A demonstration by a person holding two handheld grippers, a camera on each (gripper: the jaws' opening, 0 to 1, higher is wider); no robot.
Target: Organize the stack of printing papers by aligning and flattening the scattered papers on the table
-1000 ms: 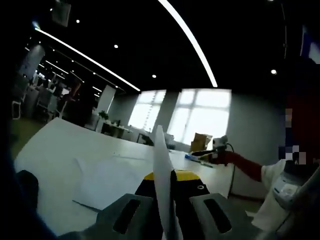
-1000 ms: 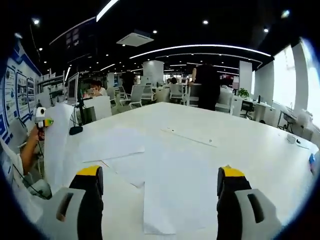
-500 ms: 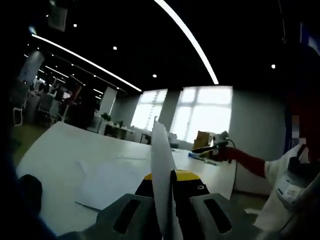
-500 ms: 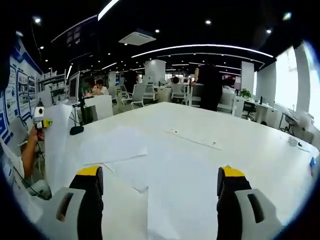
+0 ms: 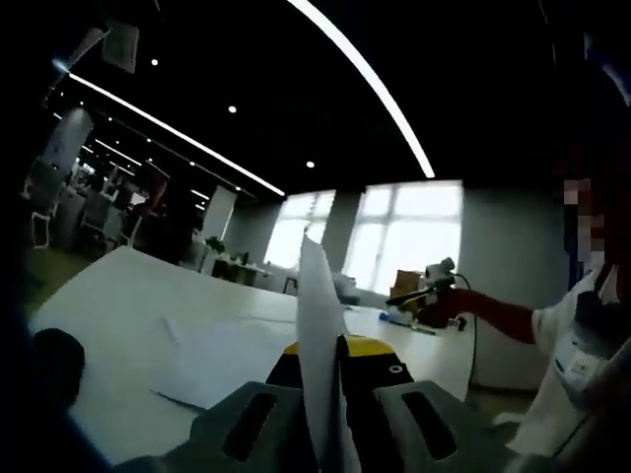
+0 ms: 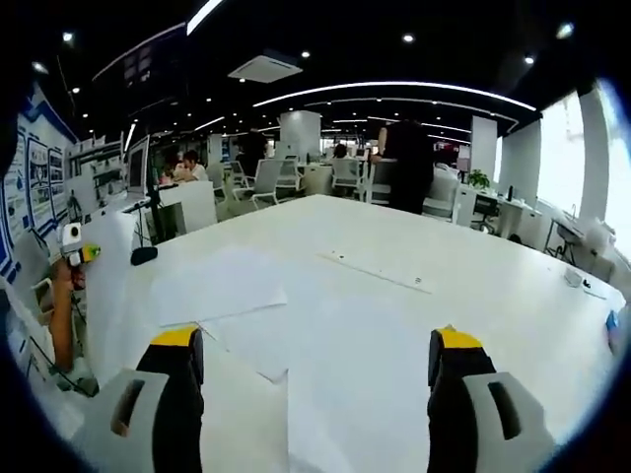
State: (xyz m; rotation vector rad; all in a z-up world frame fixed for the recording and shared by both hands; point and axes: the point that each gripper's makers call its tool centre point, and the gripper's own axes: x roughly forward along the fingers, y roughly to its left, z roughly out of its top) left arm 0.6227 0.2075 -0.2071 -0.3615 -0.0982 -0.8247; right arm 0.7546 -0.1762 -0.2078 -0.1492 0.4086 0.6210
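Gripping a white paper sheet (image 5: 317,345) edge-on, left gripper (image 5: 320,360) fingers clenched.
Right gripper (image 6: 315,360) fingers spread over scattered white sheets (image 6: 296,325) on white worktop (image 6: 473,286).

held sheet (image 5: 317,335): white, upright, edge-on, pinched in the left gripper's (image 5: 330,370) closed jaws | loose papers (image 6: 296,325): white, flat, overlapping at skewed angles on the white table (image 6: 473,266), near centre | one sheet (image 6: 217,286) further left, slightly apart
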